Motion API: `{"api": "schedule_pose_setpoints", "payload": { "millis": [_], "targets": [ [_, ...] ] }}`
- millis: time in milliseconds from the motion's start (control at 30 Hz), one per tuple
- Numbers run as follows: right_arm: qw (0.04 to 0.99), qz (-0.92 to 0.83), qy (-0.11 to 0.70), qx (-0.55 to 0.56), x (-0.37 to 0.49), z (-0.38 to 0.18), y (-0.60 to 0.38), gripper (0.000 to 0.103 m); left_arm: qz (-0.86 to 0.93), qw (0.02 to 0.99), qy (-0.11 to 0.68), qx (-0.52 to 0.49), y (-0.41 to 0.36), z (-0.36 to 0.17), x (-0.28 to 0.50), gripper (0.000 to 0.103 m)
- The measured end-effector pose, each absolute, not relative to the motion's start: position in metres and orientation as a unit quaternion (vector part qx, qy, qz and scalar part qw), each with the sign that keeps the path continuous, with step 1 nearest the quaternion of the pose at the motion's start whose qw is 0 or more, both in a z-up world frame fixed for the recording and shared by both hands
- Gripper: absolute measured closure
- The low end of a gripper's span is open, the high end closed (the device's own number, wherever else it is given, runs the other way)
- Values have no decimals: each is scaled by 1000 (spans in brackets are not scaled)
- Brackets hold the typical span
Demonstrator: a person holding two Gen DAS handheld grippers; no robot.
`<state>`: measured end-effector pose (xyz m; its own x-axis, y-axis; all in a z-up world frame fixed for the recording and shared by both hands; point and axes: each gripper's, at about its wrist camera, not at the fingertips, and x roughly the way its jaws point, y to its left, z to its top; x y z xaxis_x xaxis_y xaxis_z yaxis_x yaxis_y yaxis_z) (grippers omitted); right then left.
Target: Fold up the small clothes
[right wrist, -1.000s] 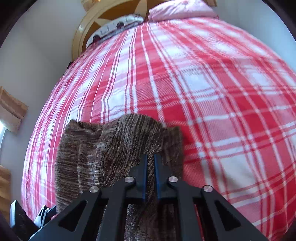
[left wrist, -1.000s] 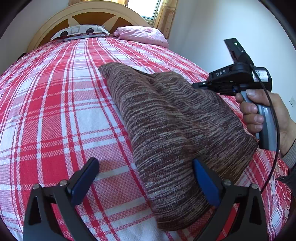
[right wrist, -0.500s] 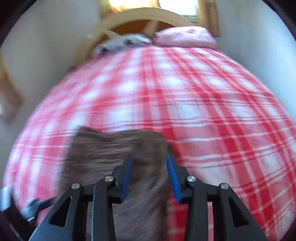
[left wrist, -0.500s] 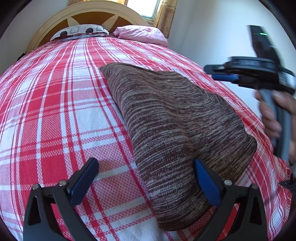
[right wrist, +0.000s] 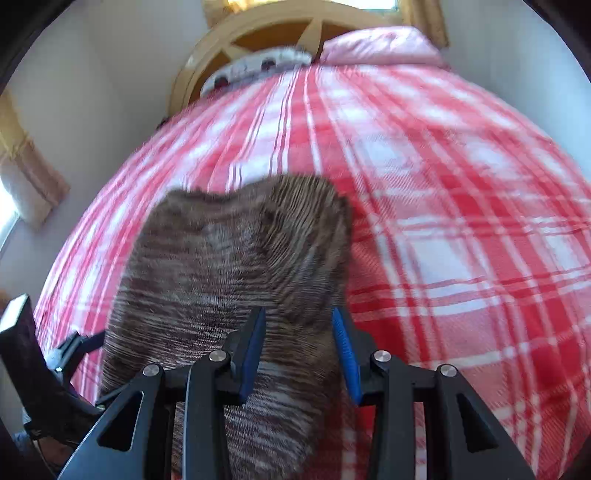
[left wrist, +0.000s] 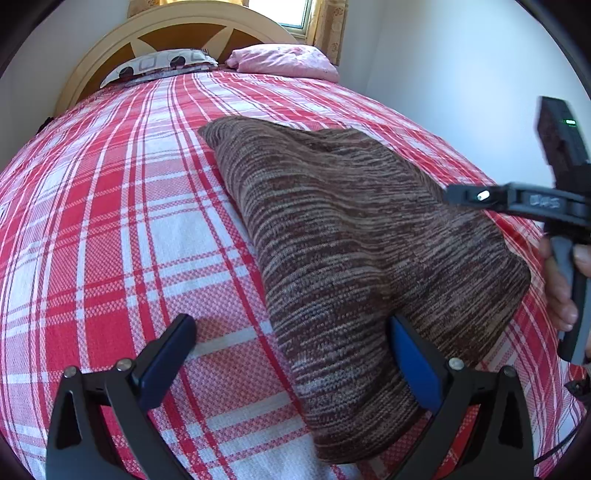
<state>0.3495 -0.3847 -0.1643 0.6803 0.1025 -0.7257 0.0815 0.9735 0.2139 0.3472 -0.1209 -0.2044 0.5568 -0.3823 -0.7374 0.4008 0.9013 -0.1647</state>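
Lying folded on the red-and-white plaid bedspread (left wrist: 110, 236) is a brown striped knit garment (left wrist: 351, 236), set toward the side of the bed nearest the white wall (left wrist: 461, 74), well apart from the pillows. One narrow end of the garment is directed toward the headboard (left wrist: 177, 26); its broader end is found close to the two grippers. The surface of the knit is seen to be smooth in the left wrist view, with a slight raised fold visible in the right wrist view.

The left gripper (left wrist: 291, 354) is held above the garment's near end with its jaws wide apart; one blue pad is positioned over the knit, the other over the bedspread beside it. Nothing is clamped. The right gripper (right wrist: 299, 350) is observed over the garment's edge, its jaws partly apart after having just been opening; the knit is seen beyond the gap, but it is not pressed by the pads. The handle of that gripper is gripped by a hand (left wrist: 561, 288) at the wall side of the garment.

Against the headboard, a patterned pillow (left wrist: 159, 64) and a pink pillow (left wrist: 284, 61) are noted side by side. A curtained window (left wrist: 295, 14) is recorded above them. The right wrist view is blurred.
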Motion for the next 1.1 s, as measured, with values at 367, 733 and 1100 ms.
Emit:
{"api": "schedule_pose_setpoints", "payload": {
  "millis": [367,733,1100],
  "targets": [
    [914,34,404,23,325,-187,-356,63,-218,883,416,21,-123,-205,346,0],
    [910,43,407,63,316,-182,-388,57,-217,880,422,12,-121,-203,348,0],
    [902,44,381,196,338,-185,-461,48,-222,878,416,-76,-101,-196,364,0]
  ]
}}
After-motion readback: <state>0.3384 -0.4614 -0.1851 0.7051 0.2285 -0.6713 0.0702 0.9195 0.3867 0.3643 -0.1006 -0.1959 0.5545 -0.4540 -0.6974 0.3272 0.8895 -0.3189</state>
